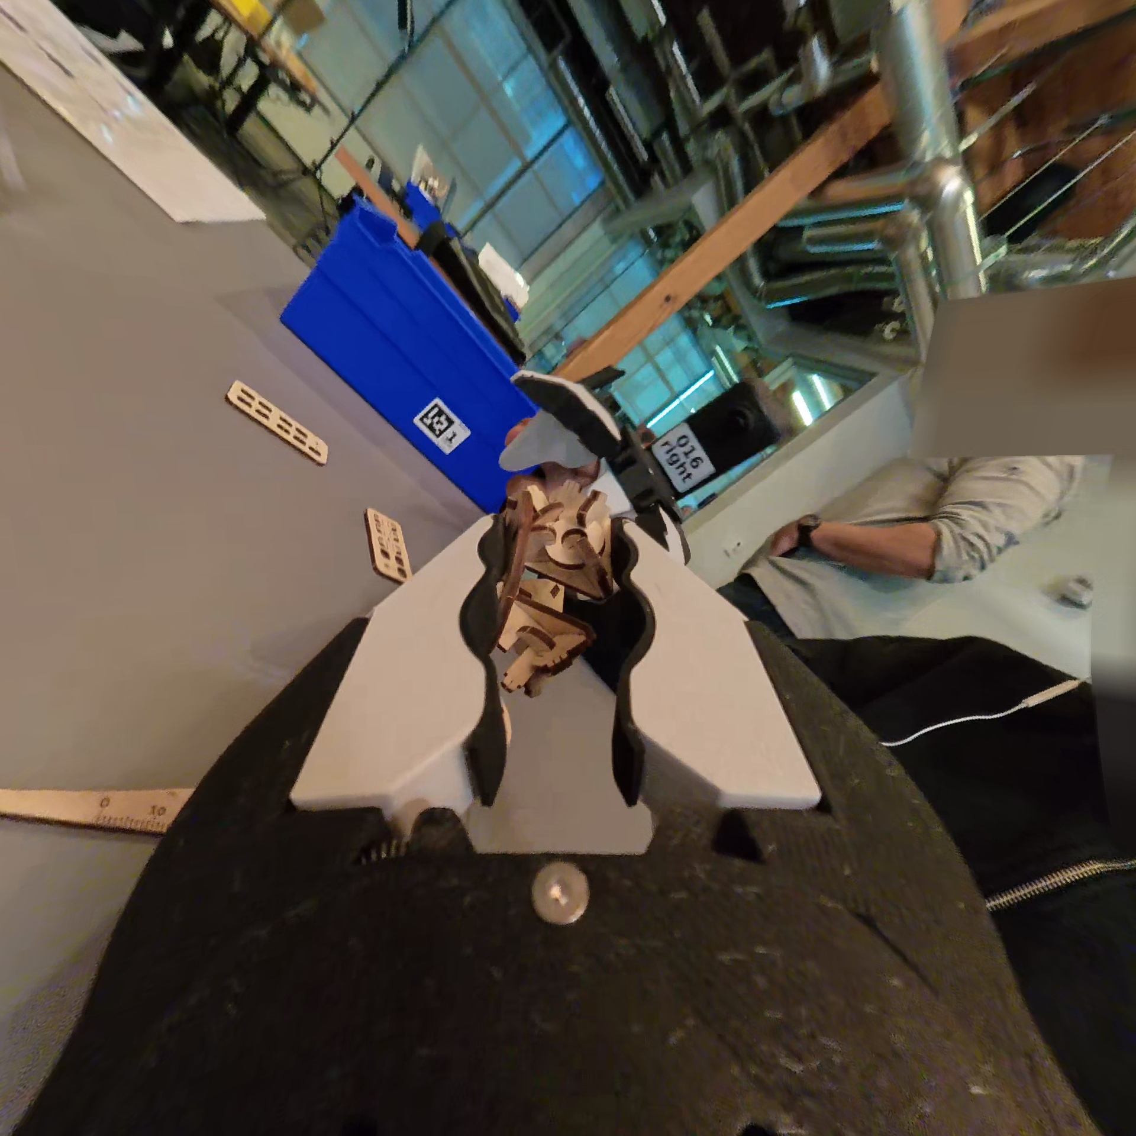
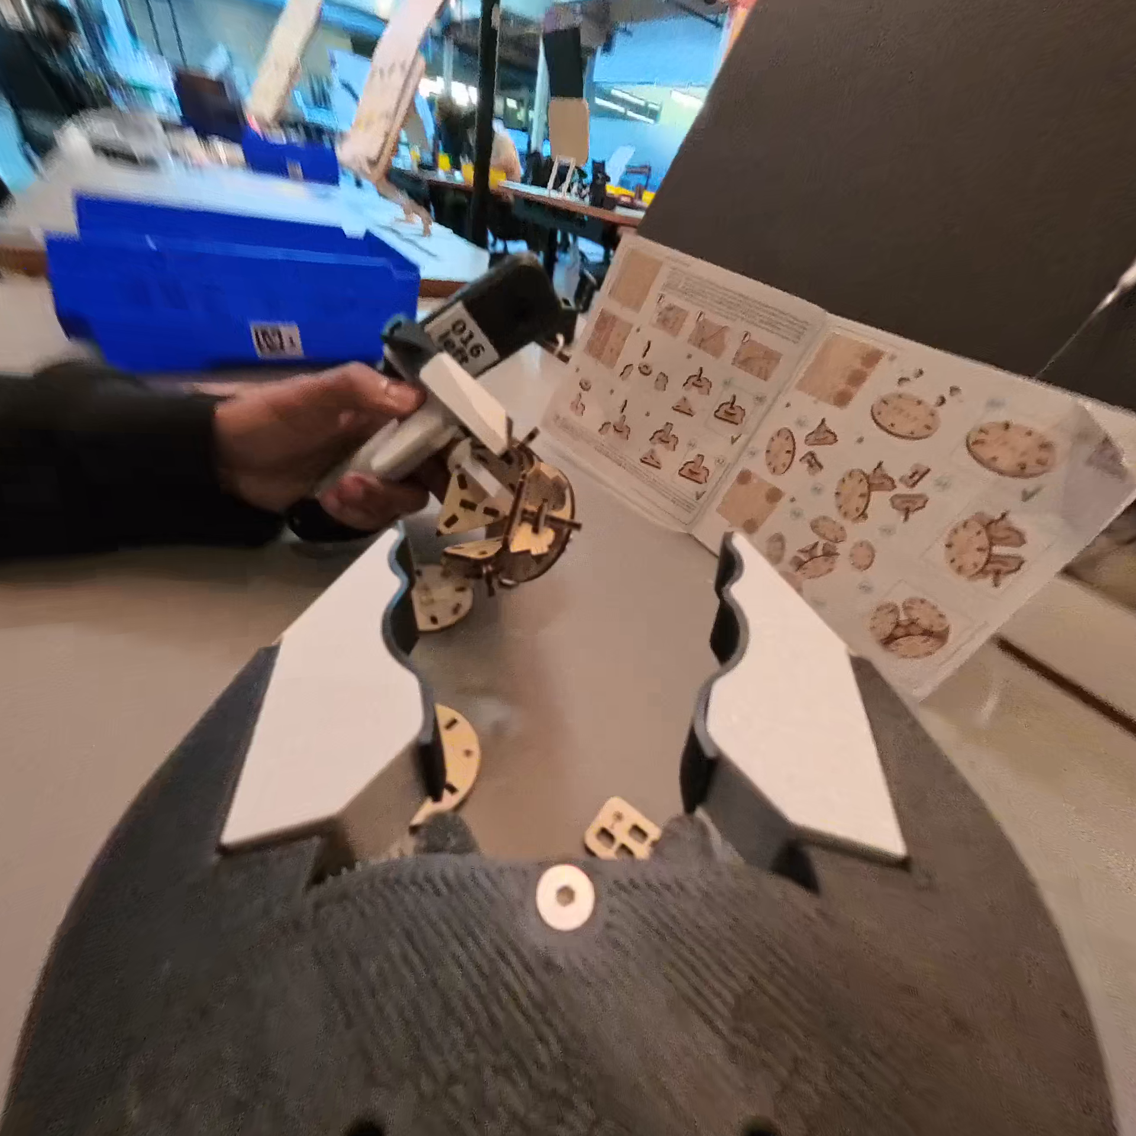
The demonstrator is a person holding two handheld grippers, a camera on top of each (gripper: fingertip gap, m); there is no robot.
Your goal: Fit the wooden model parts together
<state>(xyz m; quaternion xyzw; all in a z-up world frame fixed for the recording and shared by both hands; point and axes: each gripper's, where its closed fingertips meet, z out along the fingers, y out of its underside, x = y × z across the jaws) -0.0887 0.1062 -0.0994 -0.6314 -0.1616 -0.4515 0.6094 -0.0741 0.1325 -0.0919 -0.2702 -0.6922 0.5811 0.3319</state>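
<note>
So the left gripper [image 1: 556, 590] is clamped on a half-built wooden model [image 1: 553, 584], a little laser-cut plywood thing with slotted plates and a round disc on one end. Both black wavy pads are pressing its sides, and from the right wrist view you can see it lifted clear of the grey table [image 2: 584, 645], tilted, with a hand [image 2: 295, 430] wrapped round the gripper behind it.

The right gripper [image 2: 565, 615] is spread wide with nothing between its fingers, just bare table. The model hangs ahead of its left fingertip, not touching. Right against that same finger sits a small round wooden disc [image 2: 439, 599], and closer to the palm a larger slotted disc [image 2: 458, 759] plus a small square plate [image 2: 621, 830].

Ahead of the right finger an open instruction sheet [image 2: 830, 467] stands propped. A blue bin [image 2: 227, 289] sits farther off to the left.
</note>
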